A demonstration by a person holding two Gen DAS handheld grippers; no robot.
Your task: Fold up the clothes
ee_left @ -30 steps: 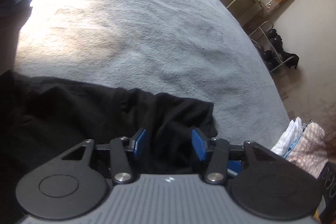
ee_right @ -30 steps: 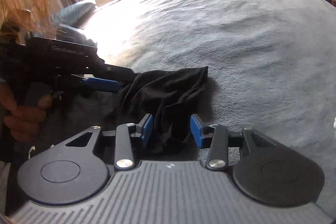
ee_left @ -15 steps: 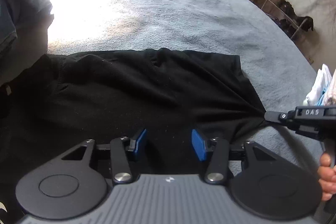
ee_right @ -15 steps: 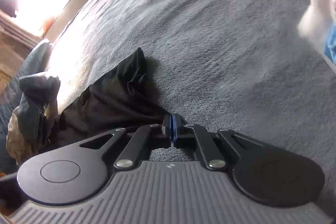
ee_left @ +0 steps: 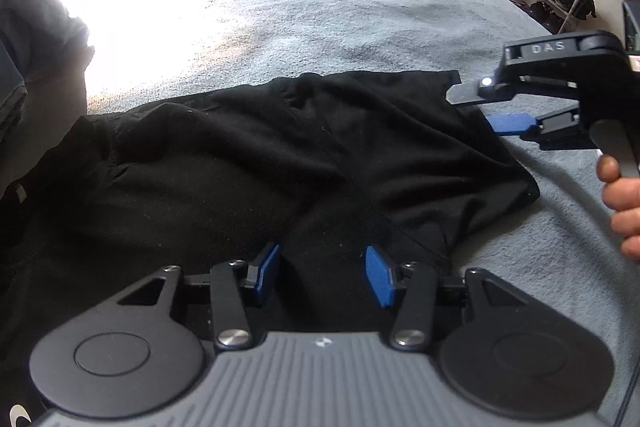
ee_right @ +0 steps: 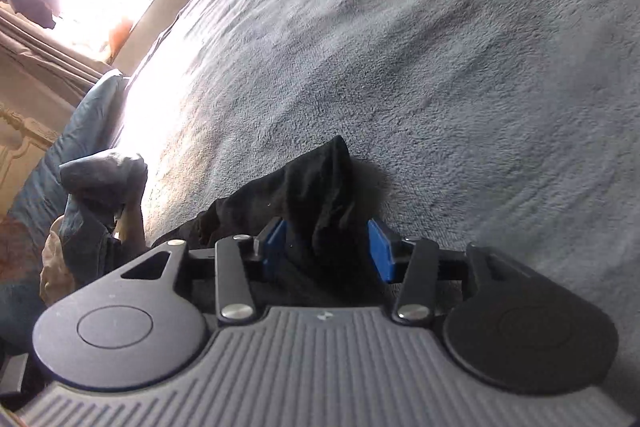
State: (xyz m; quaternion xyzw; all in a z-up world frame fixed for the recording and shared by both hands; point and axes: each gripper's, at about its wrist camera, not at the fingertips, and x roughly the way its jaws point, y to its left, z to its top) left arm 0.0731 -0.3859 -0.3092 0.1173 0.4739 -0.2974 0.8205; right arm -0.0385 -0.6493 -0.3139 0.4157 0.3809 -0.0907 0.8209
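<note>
Left wrist only: right tongs [ee_left: 486, 107] apart over black garment [ee_left: 280, 163].

A matt black knit cloth is seen in the garment [ee_left: 248, 163], finely flecked with lint and softly creased. The bed cover [ee_left: 304, 7] is shown as a grey, nappy fleece, rough in pile. The left gripper [ee_left: 322, 277] is made of matt black plastic, with blue rubbery pads [ee_left: 378, 281], bright metal rivets and a ribbed grey housing. The same matt plastic and blue pads [ee_right: 382, 255] are seen on the right gripper [ee_right: 328, 251].
</note>
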